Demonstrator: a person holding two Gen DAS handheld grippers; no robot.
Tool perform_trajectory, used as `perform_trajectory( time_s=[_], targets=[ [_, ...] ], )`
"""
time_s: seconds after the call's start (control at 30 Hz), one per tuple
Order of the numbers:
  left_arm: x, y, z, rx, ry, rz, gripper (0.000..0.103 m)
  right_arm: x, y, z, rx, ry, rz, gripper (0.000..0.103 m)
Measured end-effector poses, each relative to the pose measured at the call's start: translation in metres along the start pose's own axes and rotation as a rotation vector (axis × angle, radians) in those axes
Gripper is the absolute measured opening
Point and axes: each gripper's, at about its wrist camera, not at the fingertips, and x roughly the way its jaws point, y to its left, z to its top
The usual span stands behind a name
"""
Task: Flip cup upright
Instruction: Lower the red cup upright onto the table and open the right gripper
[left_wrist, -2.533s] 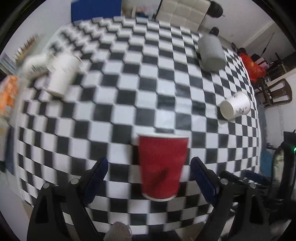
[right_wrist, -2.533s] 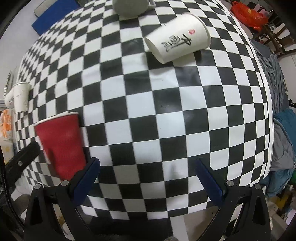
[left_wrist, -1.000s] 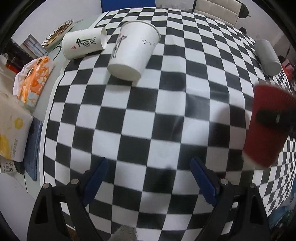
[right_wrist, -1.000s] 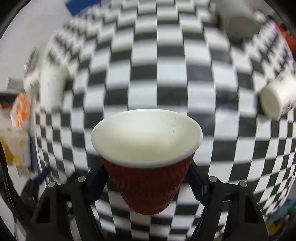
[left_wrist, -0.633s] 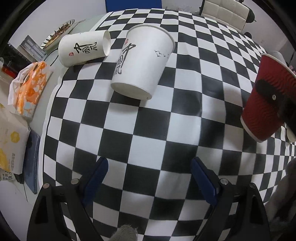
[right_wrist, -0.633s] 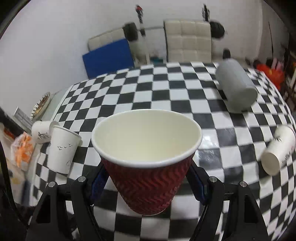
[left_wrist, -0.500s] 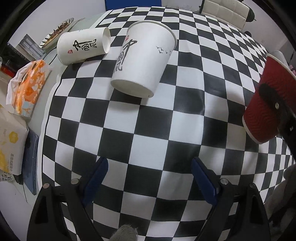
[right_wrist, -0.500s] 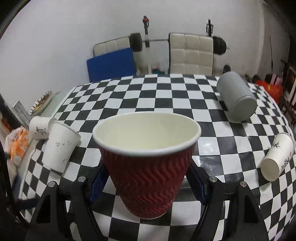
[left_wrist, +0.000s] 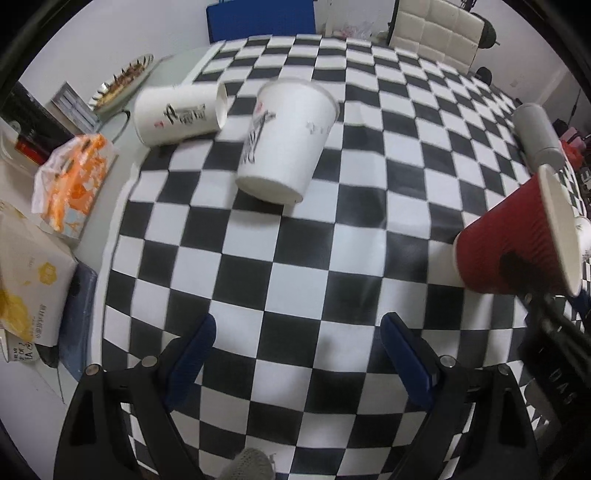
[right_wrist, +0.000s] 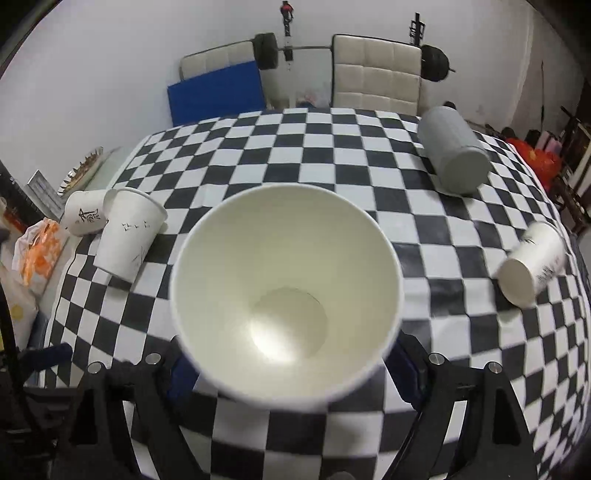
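My right gripper (right_wrist: 286, 360) is shut on a red ribbed paper cup (left_wrist: 513, 243) with a white inside (right_wrist: 286, 295). The cup's mouth faces up toward the right wrist camera and its base is at or just above the checkered tablecloth (left_wrist: 295, 266). The cup hides most of the blue pads. In the left wrist view the cup stands at the right edge with the right gripper's black frame below it. My left gripper (left_wrist: 297, 354) is open and empty over the near part of the table, left of the red cup.
A white cup (left_wrist: 284, 136) stands upright and another (left_wrist: 177, 114) lies on its side at the far left. A grey cylinder (right_wrist: 454, 151) and a third white cup (right_wrist: 532, 264) lie at the right. An orange packet (left_wrist: 70, 181) and boxes sit off the table's left edge.
My right gripper has tipped so the camera now looks down into the red cup, and the cup sits lower toward the cloth. The left gripper shifted slightly; the white cups look nearer.
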Motion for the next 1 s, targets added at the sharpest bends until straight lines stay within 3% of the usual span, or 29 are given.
perform_trajectory(
  time_s=[0.23,0.63,0.8,1.0],
  targets=[
    [-0.043,-0.008,-0.008,0.017,-0.059,0.002,0.091,-0.04,-0.015,-0.014,0.024,0.09,-0.078,0.087],
    [-0.108,-0.039,-0.019,0.073,-0.134,-0.024,0.095,-0.118,-0.04,-0.024,0.028,0.14,-0.102,0.088],
    [-0.166,-0.047,-0.029,0.098,-0.192,-0.061,0.095,-0.174,-0.054,-0.012,0.066,0.144,-0.09,0.088],
    [-0.237,-0.051,-0.038,0.11,-0.264,-0.058,0.095,-0.264,-0.057,0.003,0.065,0.077,-0.103,0.088]
  ],
)
